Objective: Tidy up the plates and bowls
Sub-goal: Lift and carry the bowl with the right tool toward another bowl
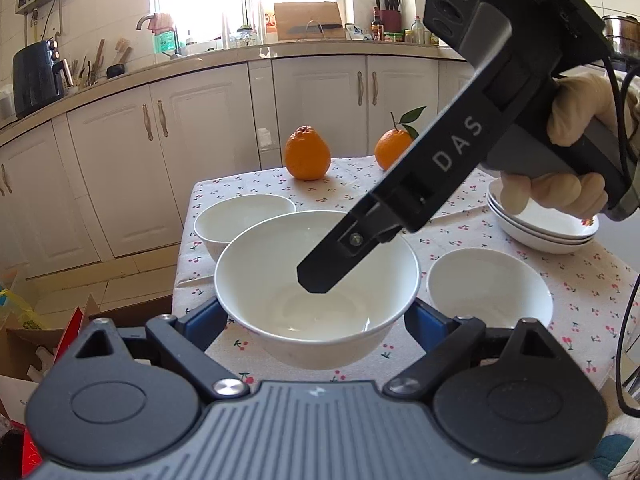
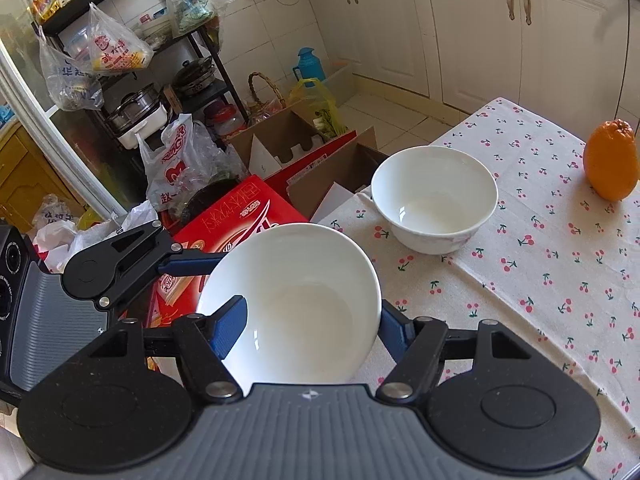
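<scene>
Left wrist view: the left gripper straddles the large bowl, jaws wide, blue pads at its outer walls; firm contact cannot be confirmed. The right gripper dips inside from the far right. Two smaller bowls flank it; stacked plates sit far right. Right wrist view: one right finger lies inside the bowl, the other outside, apparently clasping the rim. This view alone shows the bowl overhanging the tablecloth edge.

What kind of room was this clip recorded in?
A lived-in home kitchen, most likely. White base cabinets run under a countertop with a sink faucet and a knife block, and a storage rack of pots stands beside a small table under a cherry-print tablecloth.
</scene>
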The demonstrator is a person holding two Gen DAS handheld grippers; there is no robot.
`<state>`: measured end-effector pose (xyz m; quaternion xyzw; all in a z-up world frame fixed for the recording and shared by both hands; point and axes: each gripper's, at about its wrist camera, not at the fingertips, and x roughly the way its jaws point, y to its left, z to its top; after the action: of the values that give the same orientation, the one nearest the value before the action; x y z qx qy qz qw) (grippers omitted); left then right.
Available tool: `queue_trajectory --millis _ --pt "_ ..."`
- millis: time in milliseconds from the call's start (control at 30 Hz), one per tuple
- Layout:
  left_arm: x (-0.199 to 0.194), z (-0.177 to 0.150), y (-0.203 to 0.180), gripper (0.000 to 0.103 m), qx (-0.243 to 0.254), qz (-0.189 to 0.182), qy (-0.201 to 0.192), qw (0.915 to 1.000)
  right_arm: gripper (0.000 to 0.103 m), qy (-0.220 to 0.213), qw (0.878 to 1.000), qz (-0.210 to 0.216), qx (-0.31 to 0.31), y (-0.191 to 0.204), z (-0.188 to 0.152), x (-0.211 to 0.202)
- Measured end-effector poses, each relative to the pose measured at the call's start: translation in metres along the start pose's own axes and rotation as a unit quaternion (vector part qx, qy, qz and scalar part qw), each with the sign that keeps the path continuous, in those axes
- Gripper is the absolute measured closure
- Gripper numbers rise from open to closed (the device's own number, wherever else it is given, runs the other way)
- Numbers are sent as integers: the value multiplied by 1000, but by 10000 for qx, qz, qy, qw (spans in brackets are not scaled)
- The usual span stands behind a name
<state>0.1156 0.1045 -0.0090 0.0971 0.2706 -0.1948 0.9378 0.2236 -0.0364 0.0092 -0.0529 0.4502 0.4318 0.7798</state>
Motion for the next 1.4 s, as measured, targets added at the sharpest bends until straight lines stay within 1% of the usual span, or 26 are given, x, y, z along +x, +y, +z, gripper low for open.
queue_trajectory --millis 367,800,1100,1400 --pt "-16 5 -34 8 133 -205 -20 9997 28 -221 9996 -34 164 3 -38 -37" --pt "-6 15 -70 8 368 -566 -111 9977 28 -424 9976 -358 426 -16 -71 -75" --pt "9 17 -85 8 430 -811 -45 9958 28 -399 9958 -546 614 -29 -87 -84" --pt "19 11 -91 8 415 -943 118 9946 28 -359 9944 -545 836 -38 -100 -78"
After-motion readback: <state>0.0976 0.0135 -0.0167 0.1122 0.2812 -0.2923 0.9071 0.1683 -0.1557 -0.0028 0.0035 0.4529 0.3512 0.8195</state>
